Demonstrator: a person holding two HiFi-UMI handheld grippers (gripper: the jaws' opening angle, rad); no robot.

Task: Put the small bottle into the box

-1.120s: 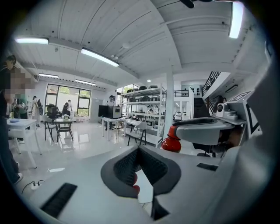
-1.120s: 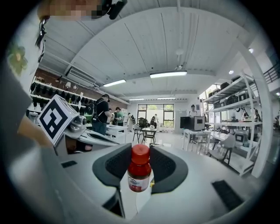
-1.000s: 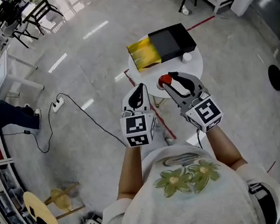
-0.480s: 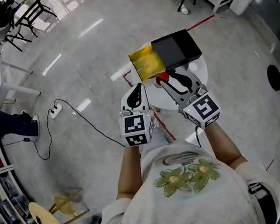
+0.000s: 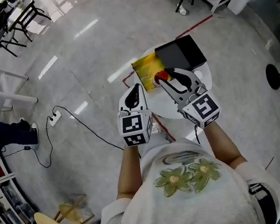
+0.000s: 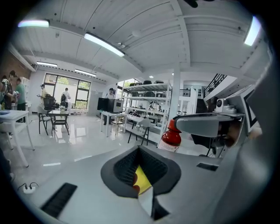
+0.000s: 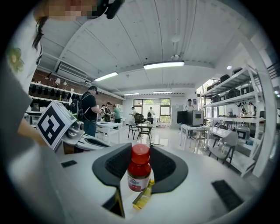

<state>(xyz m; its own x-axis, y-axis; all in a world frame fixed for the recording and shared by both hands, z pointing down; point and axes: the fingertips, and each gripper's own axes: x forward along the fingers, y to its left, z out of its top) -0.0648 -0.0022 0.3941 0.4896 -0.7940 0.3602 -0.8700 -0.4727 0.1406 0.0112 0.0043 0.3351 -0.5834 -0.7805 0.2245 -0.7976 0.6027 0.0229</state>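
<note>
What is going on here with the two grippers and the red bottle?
A person holds a gripper in each hand. The right gripper has its fingers shut on the small bottle and holds it over the round white table, close to the yellow open part of the box. The bottle is not in the box yet. The left gripper is shut and empty.

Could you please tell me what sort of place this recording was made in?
Probably an open lab or workshop hall: metal shelving racks loaded with equipment, several white work tables, long ceiling strip lights, and a power strip lying on the polished floor.
</note>
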